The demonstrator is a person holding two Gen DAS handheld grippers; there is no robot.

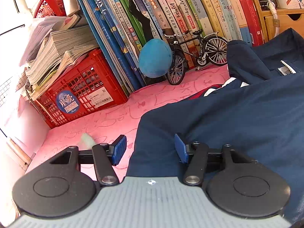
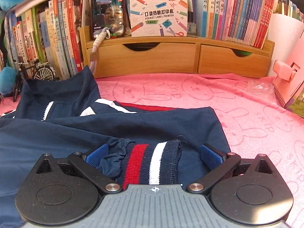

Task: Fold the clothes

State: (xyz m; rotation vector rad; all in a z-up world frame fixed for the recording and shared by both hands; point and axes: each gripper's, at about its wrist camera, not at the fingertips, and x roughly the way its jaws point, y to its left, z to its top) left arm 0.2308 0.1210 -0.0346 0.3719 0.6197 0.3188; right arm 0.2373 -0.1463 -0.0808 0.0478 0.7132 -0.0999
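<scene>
Lying on the pink towel (image 2: 237, 102), the jacket (image 2: 133, 125) is spread flat. Right gripper (image 2: 153, 154) gapes wide astride the striped cuff (image 2: 150, 161), apparently unpinched. Left gripper (image 1: 151, 149) half-open, empty, straddling the jacket's edge.

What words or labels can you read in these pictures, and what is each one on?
"POCKET LABEL PRINTER": printer box on the wooden organiser.
"SKIP": repeated on the pink towel.
"Moon": round sticker on the red crate.
Book spines: Chinese titles, mostly too small to read reliably.
</scene>
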